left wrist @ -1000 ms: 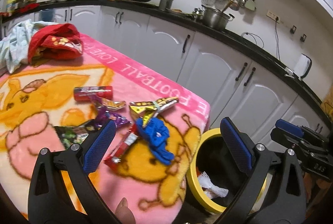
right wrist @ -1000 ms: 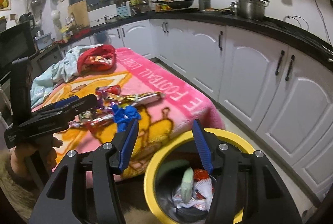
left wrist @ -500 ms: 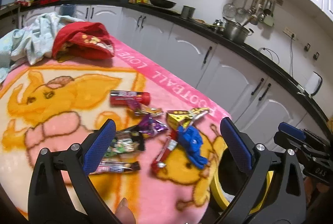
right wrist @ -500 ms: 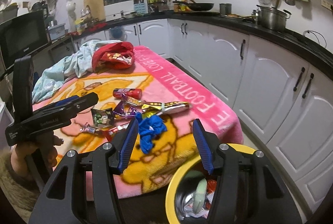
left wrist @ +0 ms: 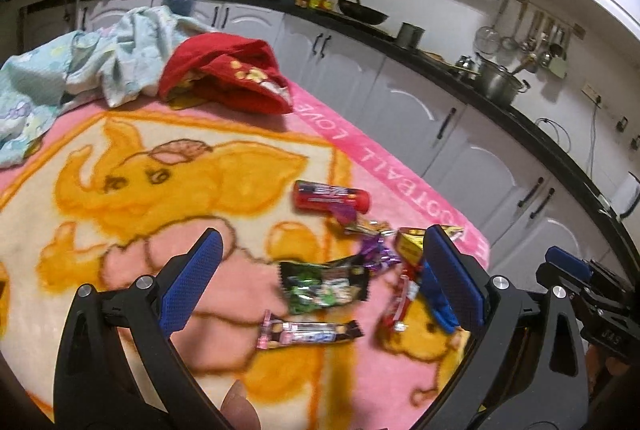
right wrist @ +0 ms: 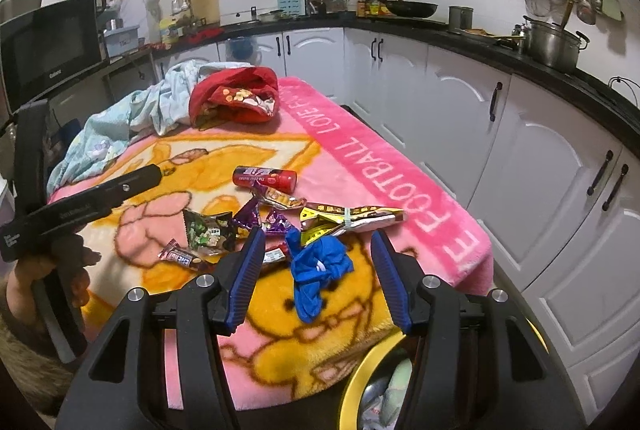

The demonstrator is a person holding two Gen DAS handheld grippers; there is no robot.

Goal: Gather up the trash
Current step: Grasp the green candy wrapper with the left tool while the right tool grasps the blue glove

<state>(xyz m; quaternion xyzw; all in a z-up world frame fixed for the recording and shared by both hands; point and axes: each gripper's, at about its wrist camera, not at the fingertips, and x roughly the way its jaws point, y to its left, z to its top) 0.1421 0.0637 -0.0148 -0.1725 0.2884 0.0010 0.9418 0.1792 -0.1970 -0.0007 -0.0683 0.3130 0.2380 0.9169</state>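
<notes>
Ahead of my right hand-held gripper [right wrist: 316, 272] only the crumpled blue cloth [right wrist: 318, 266] lies; crinkled snack wrappers [right wrist: 256, 220] crowd beyond, bare pink cartoon blanket [right wrist: 280, 354] beneath.

Both grippers now sit further over the pink blanket [right wrist: 400, 166] than a second ago. The yellow-rimmed bin [right wrist: 360, 370], earlier filling the lower right-wrist view, shows only at the bottom edge (gone entirely from the left-wrist view). The wrappers [left wrist: 324, 288] and blue crumpled item [right wrist: 316, 270] appear nearer the fingers.
</notes>
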